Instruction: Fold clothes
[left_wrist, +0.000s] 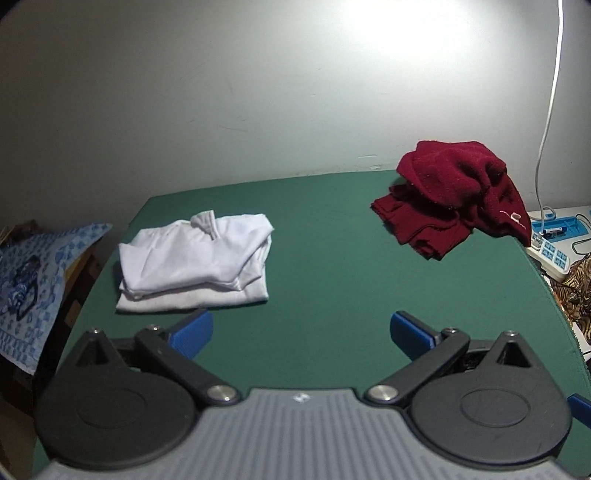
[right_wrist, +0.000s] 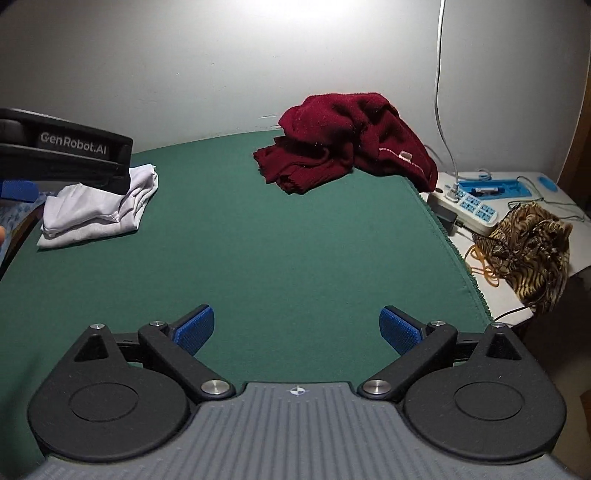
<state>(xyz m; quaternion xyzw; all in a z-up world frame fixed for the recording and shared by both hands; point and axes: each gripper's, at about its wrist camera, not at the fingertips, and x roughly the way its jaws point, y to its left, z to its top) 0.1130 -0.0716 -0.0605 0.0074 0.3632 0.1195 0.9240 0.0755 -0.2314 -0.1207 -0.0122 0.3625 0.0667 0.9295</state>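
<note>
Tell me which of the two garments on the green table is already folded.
The white cotton garment at the table's left is folded into a flat stack. The dark red knitted garment at the far right edge lies crumpled in a heap.

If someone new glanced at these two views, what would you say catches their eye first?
Most likely the dark red garment, heaped unfolded at the far right of the green table, its edge spilling over the side. Next comes the white garment, folded flat at the far left. Both the left gripper and the right gripper hang open over bare cloth, holding nothing.
</note>
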